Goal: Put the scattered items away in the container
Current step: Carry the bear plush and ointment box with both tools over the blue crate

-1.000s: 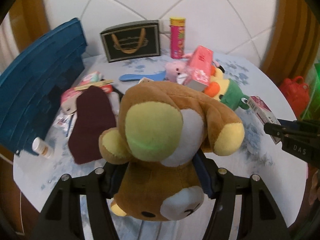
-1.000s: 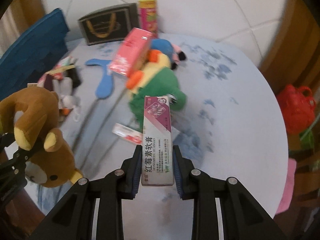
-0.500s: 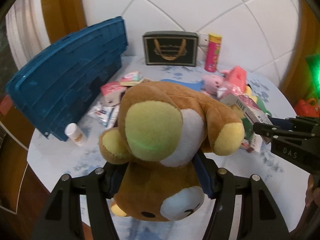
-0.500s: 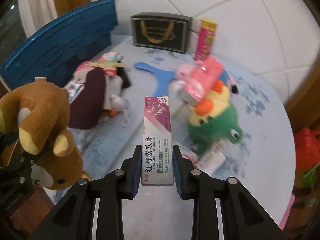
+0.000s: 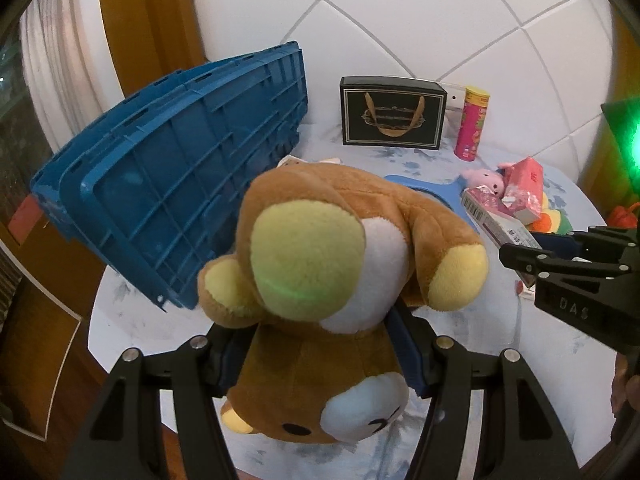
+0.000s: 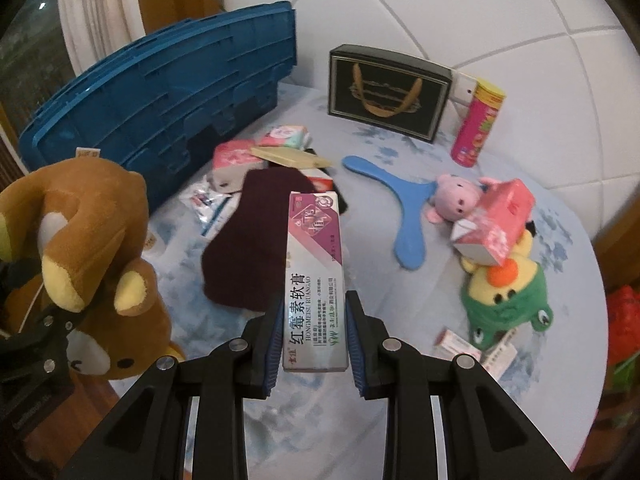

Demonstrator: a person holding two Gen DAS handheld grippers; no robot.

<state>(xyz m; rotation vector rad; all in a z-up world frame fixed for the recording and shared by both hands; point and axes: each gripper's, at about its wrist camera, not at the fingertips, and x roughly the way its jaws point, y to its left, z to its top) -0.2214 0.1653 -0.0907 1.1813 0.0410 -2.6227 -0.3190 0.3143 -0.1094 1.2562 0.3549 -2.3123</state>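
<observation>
My left gripper (image 5: 318,354) is shut on a brown plush bear (image 5: 332,280), held upside down above the table's near left edge; the bear also shows in the right wrist view (image 6: 76,256). My right gripper (image 6: 314,338) is shut on a purple-and-white ointment box (image 6: 314,280), held over the table; that box and gripper show at the right of the left wrist view (image 5: 500,220). The blue plastic crate (image 5: 176,200) lies tipped on its side at the left, also seen in the right wrist view (image 6: 160,92).
On the round table (image 6: 560,360) lie a dark maroon cloth (image 6: 256,240), tissue packs (image 6: 236,160), a blue boomerang (image 6: 404,208), a pink pig plush (image 6: 452,200), a pink box (image 6: 496,220), a green-yellow frog plush (image 6: 504,300), a black gift bag (image 6: 384,92) and a pink can (image 6: 476,128).
Both grippers have drawn back and swung left towards the crate with their loads. The crate now looms larger in both views. Both grips are unchanged.
</observation>
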